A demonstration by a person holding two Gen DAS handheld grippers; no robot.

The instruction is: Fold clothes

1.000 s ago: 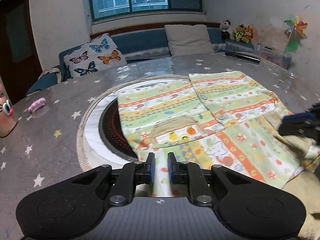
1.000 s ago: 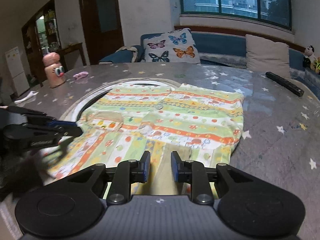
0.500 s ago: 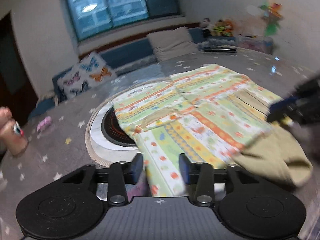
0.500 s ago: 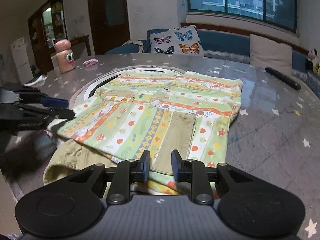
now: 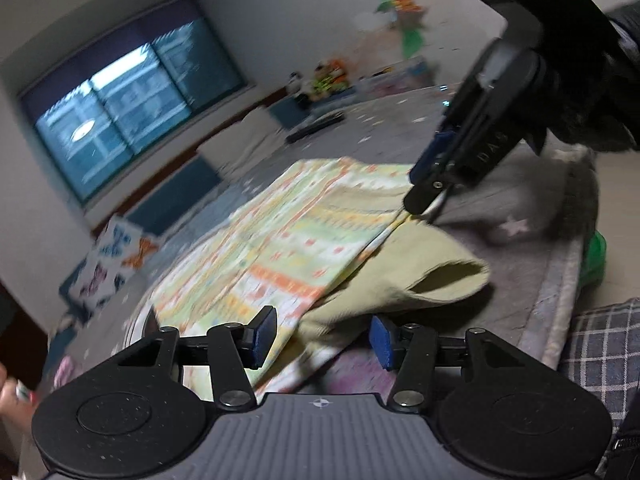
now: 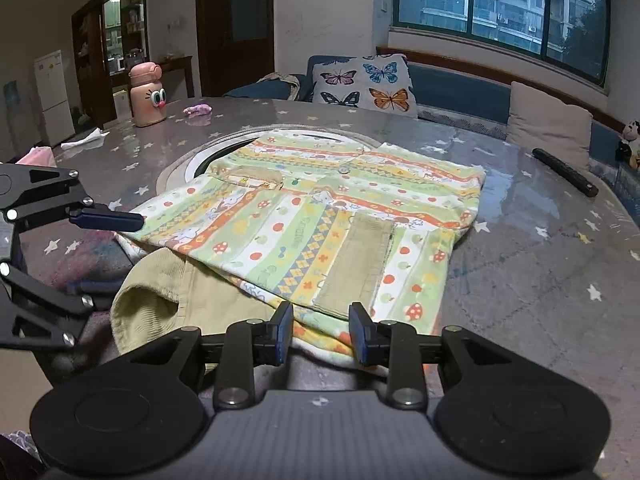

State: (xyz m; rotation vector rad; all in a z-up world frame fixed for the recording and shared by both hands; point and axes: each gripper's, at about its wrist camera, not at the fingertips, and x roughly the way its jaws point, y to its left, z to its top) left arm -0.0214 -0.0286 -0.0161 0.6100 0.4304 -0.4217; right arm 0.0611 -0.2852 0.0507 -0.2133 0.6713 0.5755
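Though low over the near edge of the tabletop (image 6: pixel 540 280), pinches nothing with the left tongs (image 5: pixel 322 340): pads spread wide, with the near corner of the shirt (image 5: pixel 280 248) lying between and below them. Shows up in the right camera too, at the picture's left side, with one blue pad (image 6: pixel 108 218) at the shirt's left hem; touching or just above, cannot tell. Has the right tongs (image 6: pixel 322 330) parted a little over the shirt's near hem, with no clear grip on the cloth. Finds the shirt (image 6: pixel 320 208) flat in the middle of the tabletop, collar toward the far edge, a tan-cuffed sleeve folded across the front. Beneath it, toward the near left corner, pokes out a tan corduroy cloth (image 6: pixel 160 296). Farther out: pink bottle (image 6: pixel 146 94) near the far left edge, black remote (image 6: pixel 564 170) near the right edge, butterfly pillow (image 6: pixel 362 82) beyond the far edge.
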